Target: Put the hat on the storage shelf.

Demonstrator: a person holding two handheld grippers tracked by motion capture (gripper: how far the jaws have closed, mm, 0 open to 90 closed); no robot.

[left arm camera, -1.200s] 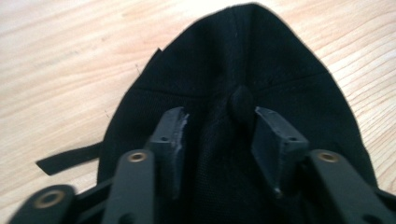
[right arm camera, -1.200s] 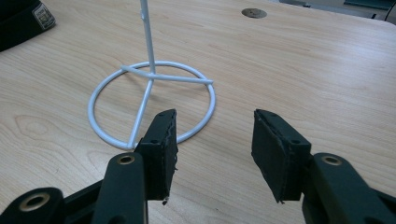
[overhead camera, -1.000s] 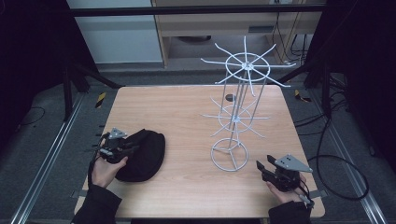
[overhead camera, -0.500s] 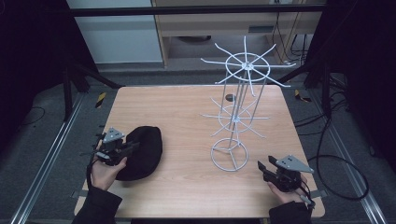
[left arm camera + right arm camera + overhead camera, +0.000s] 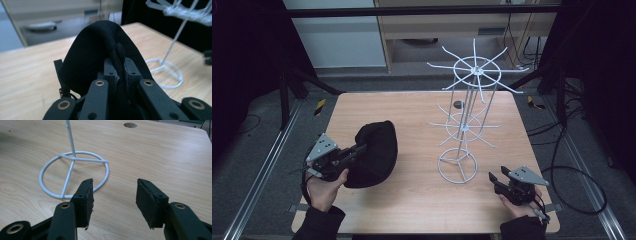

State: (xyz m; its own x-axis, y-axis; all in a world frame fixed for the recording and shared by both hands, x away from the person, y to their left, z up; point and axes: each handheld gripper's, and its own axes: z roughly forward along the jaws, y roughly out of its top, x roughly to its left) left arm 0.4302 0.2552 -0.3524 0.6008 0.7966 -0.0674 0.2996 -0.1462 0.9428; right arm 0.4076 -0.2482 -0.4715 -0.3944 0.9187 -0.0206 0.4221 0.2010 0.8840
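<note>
The left gripper (image 5: 120, 75) has its jaws clamped on a narrow fold at the edge of the black cap (image 5: 100, 50), the cloth bunched into a ridge between the 2 pads. In the high view the same left gripper (image 5: 354, 150) holds the black cap (image 5: 374, 155) at its near-left edge, and most of the cap appears to sag toward the tabletop (image 5: 412, 200), its far side propped up into a dome.

The cap looks light and soft: it drapes and folds rather than keeping a shape, so it will hang limp from whatever point is pinched and swing as it is carried. A seam or thicker rim fold, as taken here, should give the pads something firm to bite. A thin single layer could slip out.

The right gripper (image 5: 113, 197) has just been opening its jaws further, and nothing is between them; it rests low at the near-right of the tabletop (image 5: 162, 152), pointing at the round base of the white wire rack (image 5: 75, 173).

The white wire rack (image 5: 464, 130) stands to the right of the cap, well apart from it, with thin spokes that look easy to snag or tip.
</note>
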